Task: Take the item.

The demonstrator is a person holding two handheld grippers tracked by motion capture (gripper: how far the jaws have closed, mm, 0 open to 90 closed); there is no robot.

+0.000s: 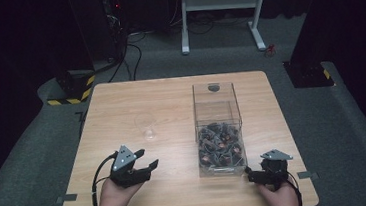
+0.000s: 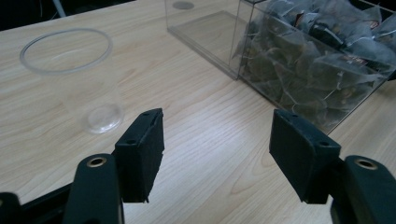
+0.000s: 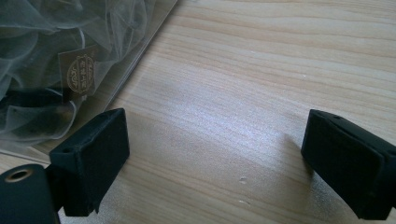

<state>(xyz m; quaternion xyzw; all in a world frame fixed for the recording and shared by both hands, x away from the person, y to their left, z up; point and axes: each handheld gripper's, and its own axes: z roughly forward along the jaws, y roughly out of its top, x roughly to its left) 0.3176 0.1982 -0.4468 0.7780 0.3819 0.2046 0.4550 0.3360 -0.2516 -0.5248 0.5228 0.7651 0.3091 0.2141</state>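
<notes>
Dark room and grey carpet ring a wooden table (image 1: 170, 99) at frame centre. Right of centre stands a clear box (image 1: 218, 130), its near half heaped with mesh tea bags (image 2: 317, 60). Left of it stands a clear cup (image 1: 146, 125), upright and empty. Left gripper (image 1: 143, 162) at lower left and right gripper (image 1: 255, 173) at lower right both have jaws spread, holding nothing. Bags look light, soft and crushable; I'd pinch one by its paper tag (image 3: 80, 72).

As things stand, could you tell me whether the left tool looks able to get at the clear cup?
Probably yes. The left tool is open and the clear cup stands upright just ahead of it, with bare table between them and the box off to the side.
</notes>
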